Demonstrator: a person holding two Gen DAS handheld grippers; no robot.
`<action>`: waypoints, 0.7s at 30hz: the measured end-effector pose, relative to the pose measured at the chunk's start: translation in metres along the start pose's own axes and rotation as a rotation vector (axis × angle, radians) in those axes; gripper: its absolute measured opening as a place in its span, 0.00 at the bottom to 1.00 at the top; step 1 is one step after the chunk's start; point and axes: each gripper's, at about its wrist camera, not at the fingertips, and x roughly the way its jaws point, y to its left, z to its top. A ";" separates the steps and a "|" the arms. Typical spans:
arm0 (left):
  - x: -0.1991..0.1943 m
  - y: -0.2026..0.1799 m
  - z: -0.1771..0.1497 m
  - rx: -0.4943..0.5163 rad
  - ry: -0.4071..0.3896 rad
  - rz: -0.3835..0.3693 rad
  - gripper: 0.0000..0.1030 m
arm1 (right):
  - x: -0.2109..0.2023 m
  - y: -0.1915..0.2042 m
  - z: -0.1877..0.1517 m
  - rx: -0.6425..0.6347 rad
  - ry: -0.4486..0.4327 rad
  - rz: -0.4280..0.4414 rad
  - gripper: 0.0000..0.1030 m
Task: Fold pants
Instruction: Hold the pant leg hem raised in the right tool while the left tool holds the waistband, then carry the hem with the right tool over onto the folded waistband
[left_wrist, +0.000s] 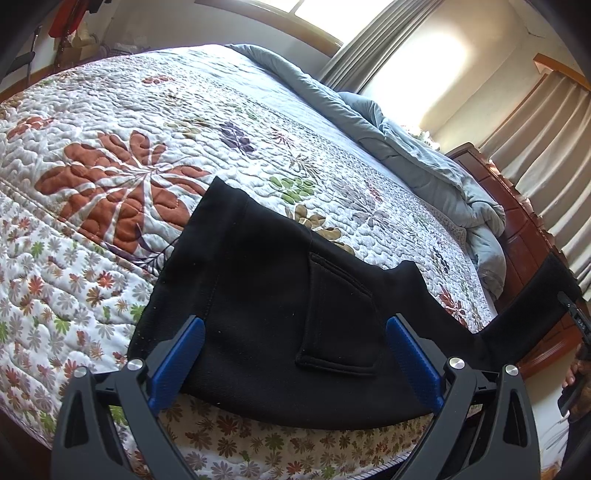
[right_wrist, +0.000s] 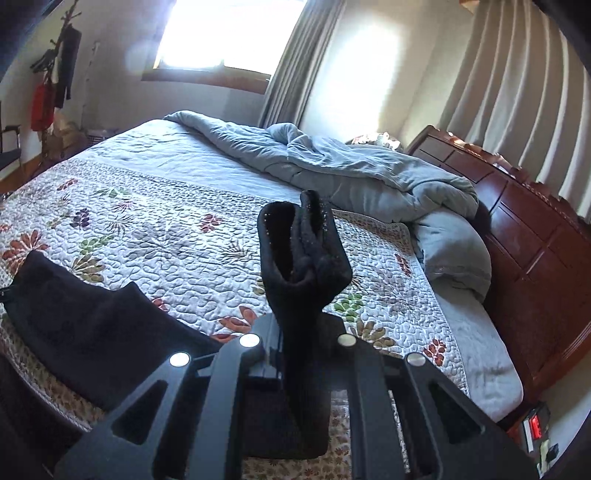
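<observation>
The right gripper (right_wrist: 301, 332) is pinching a bunched cuff of the black pants (left_wrist: 266, 295); the left gripper (left_wrist: 295, 362) is hovering wide open; soft, limp fabric, best grabbed at hems

FREE: quilt (right_wrist: 155, 236) centre, open surface | OBSTACLES: heaped duvet (right_wrist: 369, 177) far side; headboard (right_wrist: 535, 229) right; pants (left_wrist: 266, 295) near edge

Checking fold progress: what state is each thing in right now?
pants: lying on the quilt, back pocket up, leg ends lifted.
left gripper: open over the pants.
right gripper: shut on the leg ends.
grey duvet: crumpled by the headboard.
curtains: drawn.
</observation>
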 end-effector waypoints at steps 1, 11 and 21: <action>0.000 0.000 0.000 -0.002 -0.002 -0.001 0.96 | 0.001 0.004 0.000 -0.016 0.000 -0.001 0.09; -0.003 0.000 -0.002 -0.017 -0.018 -0.006 0.96 | 0.010 0.068 -0.009 -0.254 0.000 -0.046 0.09; -0.012 0.006 -0.002 -0.032 -0.043 -0.010 0.96 | 0.038 0.134 -0.036 -0.513 0.013 -0.043 0.09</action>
